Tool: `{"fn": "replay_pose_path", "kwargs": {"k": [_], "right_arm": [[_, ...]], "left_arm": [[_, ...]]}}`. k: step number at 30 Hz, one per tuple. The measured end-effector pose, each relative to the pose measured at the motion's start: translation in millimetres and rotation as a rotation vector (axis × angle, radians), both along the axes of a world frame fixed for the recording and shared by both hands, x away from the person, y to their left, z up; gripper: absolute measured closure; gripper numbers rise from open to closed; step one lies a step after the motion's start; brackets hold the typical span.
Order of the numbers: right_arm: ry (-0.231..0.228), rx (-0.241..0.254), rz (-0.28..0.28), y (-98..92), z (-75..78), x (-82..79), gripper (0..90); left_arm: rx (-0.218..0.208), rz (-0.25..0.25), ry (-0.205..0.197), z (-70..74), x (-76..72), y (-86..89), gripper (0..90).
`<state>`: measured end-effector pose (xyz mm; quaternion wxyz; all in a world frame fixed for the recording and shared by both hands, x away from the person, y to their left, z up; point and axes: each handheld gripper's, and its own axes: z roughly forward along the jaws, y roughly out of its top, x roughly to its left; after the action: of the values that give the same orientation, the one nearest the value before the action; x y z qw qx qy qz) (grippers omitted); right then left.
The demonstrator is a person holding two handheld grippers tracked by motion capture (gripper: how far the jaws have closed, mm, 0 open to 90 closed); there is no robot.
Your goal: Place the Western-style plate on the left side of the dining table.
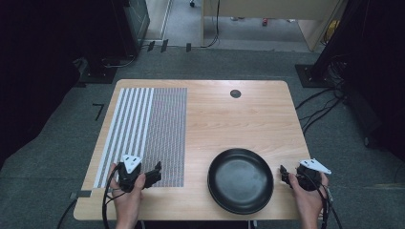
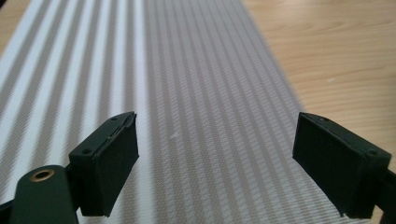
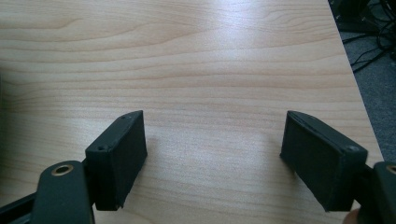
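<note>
The left tool [image 1: 154, 174] sits over the near end of the mat [image 1: 143, 133], which runs away ahead of it along the left side of the worktop [image 1: 239, 119]. The plate [image 1: 240, 180] lies to that tool's right, between it and the right tool [image 1: 283, 174], just beside the latter. A small round grommet [image 1: 235, 93] sits far ahead of both, near the back edge.

A black pan [image 1: 240, 180] sits on the wooden table [image 1: 229, 119] beside a striped mat [image 1: 145, 133].
</note>
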<state>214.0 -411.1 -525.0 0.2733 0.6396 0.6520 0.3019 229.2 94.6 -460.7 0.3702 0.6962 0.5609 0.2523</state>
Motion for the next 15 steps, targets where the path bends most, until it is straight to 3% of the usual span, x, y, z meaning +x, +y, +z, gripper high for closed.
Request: {"fn": "replay_pose_path", "kwargs": {"k": [7,15], "right_arm": [[0.0,-0.001,0.0,0.0,0.1,0.0,21.6],[0.001,0.0,0.0,-0.1,0.2,0.1,21.5]], "left_arm": [[-0.004,-0.101,-0.021,5.4,0.8,-34.9,14.2],[-0.045,-0.203,-0.022,3.9,-0.8,-72.3,14.3]]}}
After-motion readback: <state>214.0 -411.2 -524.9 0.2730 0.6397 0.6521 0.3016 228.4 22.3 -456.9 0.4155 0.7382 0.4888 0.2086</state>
